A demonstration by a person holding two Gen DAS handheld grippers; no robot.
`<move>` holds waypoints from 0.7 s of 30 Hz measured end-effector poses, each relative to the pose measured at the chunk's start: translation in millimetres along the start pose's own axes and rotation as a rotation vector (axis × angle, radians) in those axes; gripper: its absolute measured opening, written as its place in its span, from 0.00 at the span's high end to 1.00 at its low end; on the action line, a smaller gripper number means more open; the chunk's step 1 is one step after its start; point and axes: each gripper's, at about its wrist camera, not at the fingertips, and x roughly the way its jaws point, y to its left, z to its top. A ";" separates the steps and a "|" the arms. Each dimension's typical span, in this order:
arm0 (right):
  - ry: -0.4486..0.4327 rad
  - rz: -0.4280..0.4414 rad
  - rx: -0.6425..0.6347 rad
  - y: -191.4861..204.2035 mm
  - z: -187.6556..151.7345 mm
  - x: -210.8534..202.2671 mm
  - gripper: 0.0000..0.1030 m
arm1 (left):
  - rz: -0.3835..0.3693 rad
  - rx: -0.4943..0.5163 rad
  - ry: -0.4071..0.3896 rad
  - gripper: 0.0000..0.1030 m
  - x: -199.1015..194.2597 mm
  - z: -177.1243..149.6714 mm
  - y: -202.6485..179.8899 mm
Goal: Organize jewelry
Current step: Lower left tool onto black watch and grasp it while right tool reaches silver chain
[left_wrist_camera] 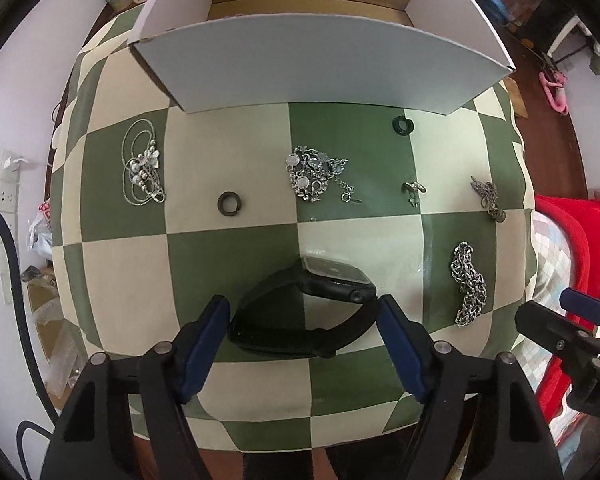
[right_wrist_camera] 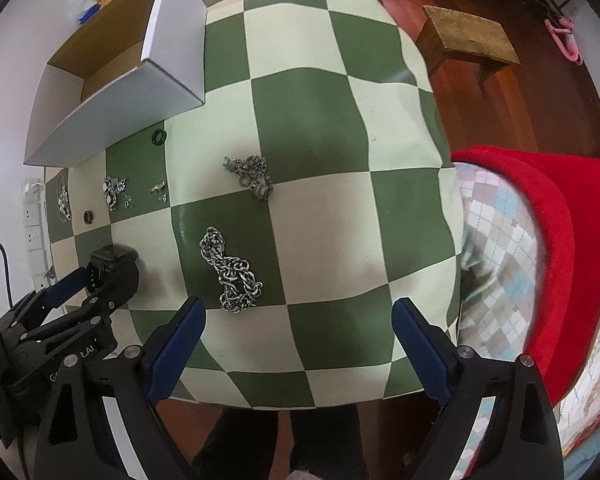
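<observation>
The task looks to be at its very beginning. The white box stands at 12 o'clock on the checkered tabletop, and the part of its inside that shows is empty.

All the jewelry is outside it, in the left wrist view: a thin necklace at 10 o'clock, a dark ring near it, a coin bracelet in the middle, a green ring at 1 o'clock just beside the box, a small gold piece, a small chain at 2 o'clock, and a heavy chain at 3 o'clock.

The left gripper has its jaws spread on both sides of the black watch, very near its strap; if the pads already press it, I cannot tell. The right gripper has jaws spread wide and empty, with the heavy chain at 11 o'clock from it.

So I judge that eight pieces are left to place.
</observation>
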 end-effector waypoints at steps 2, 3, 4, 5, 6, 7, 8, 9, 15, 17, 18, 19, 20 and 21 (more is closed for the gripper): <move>0.007 0.001 0.002 1.1 0.3 3.6 0.07 | -0.012 0.003 0.001 0.30 0.1 -1.6 0.5; 0.011 0.001 0.001 1.8 0.4 5.2 0.08 | -0.016 0.007 0.000 0.30 0.8 -1.5 0.4; 0.017 -0.002 0.003 1.9 0.6 6.6 0.07 | -0.017 0.014 0.007 0.30 3.4 -2.0 -0.1; 0.024 -0.005 0.007 2.0 0.2 8.1 0.08 | -0.020 0.017 0.021 0.30 6.2 4.6 5.6; 0.027 -0.002 0.011 2.1 0.1 8.8 0.07 | -0.025 0.017 0.036 0.30 9.7 6.5 5.2; 0.027 0.004 0.015 1.7 -0.3 9.6 0.07 | -0.021 0.022 0.032 0.29 12.0 5.9 4.7; 0.029 0.004 0.018 1.1 -0.2 10.5 0.08 | -0.014 0.031 0.023 0.29 8.0 7.1 -2.1; 0.030 0.005 0.020 0.1 0.2 11.3 0.08 | -0.005 0.047 0.019 0.29 8.3 6.7 -5.1; 0.033 0.011 0.024 -0.5 -1.0 12.9 0.08 | -0.007 0.044 -0.017 0.40 1.9 4.1 -10.0; 0.032 0.023 0.028 -1.4 -1.1 14.1 0.09 | 0.009 0.049 -0.036 0.42 -4.6 1.1 -11.0; 0.030 0.032 0.033 -1.8 -0.9 15.0 0.14 | 0.015 0.052 -0.042 0.42 -9.2 2.1 -8.5; 0.030 0.040 0.033 -3.2 0.5 17.3 0.17 | 0.027 0.056 -0.055 0.43 -14.0 0.0 -7.6; 0.034 0.047 0.030 -2.4 1.3 19.8 0.21 | 0.036 0.056 -0.062 0.44 -17.0 -1.4 -7.4; 0.037 0.050 0.025 0.0 2.1 22.4 0.25 | 0.046 0.053 -0.069 0.45 -20.2 -3.2 -5.3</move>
